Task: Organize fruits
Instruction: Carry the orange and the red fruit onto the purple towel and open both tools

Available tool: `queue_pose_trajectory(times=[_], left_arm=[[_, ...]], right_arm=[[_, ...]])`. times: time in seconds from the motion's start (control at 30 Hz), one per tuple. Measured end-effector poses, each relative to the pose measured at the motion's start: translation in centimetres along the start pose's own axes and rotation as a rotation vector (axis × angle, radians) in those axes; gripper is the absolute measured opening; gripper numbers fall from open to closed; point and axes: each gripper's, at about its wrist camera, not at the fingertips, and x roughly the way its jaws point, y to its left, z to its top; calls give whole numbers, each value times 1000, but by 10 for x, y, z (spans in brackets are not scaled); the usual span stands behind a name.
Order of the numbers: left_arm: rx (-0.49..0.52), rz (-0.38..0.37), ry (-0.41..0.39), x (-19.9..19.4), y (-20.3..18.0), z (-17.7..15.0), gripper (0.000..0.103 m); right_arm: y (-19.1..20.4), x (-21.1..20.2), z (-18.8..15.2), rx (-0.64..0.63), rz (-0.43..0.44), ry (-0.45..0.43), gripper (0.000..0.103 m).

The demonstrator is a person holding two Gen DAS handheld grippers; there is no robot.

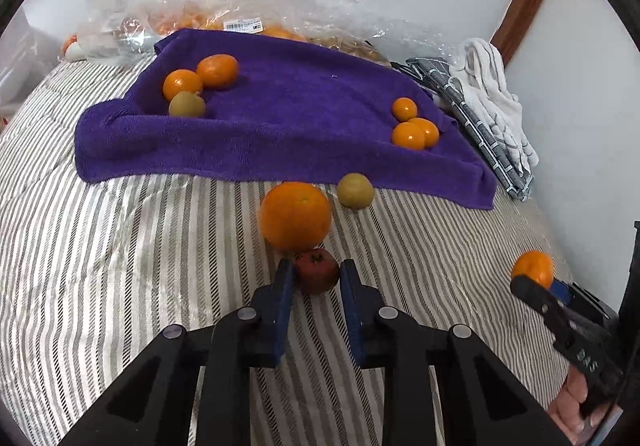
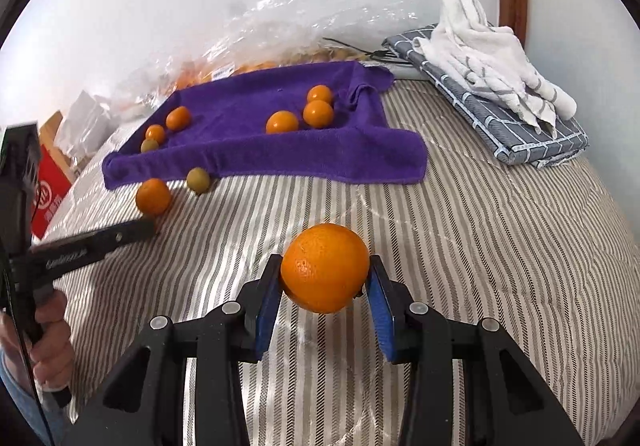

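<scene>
Our left gripper (image 1: 316,272) has its blue-padded jaws clamped on a small dark red round fruit (image 1: 317,271) on the striped beige bedspread (image 1: 140,246). Touching it just beyond sits a large orange (image 1: 295,215), with a small green-yellow fruit (image 1: 355,190) near the front edge of the rumpled purple towel (image 1: 280,118). At the right edge we see the right gripper (image 1: 538,280) pinching another orange (image 1: 534,266).

Fruits (image 1: 408,135) on towel (image 1: 288,106), towel on bed (image 1: 120,246).

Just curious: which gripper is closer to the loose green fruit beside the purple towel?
Left. The left gripper, shut on a dark red fruit, sits just short of the green fruit; the right gripper is farther off.
</scene>
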Motion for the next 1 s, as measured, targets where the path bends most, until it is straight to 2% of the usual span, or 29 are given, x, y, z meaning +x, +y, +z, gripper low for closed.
queue_pose_trajectory(times=[0.13,0.27,0.63,1.0], left_arm=[[4,9,5,-4,-1,3,23],[14,12,-44,-30,4,9,23],[-36,69,-160,-81,41,36,23],[-72,80,-208,-91,67,61,23]], right_arm=[[7,-3,-2,-4,22,-4,41],[12,-10,4,-11,24,-18,41],[21,-19,51,6,54,-62,41],[34,-1,88,-1,73,-61,41]])
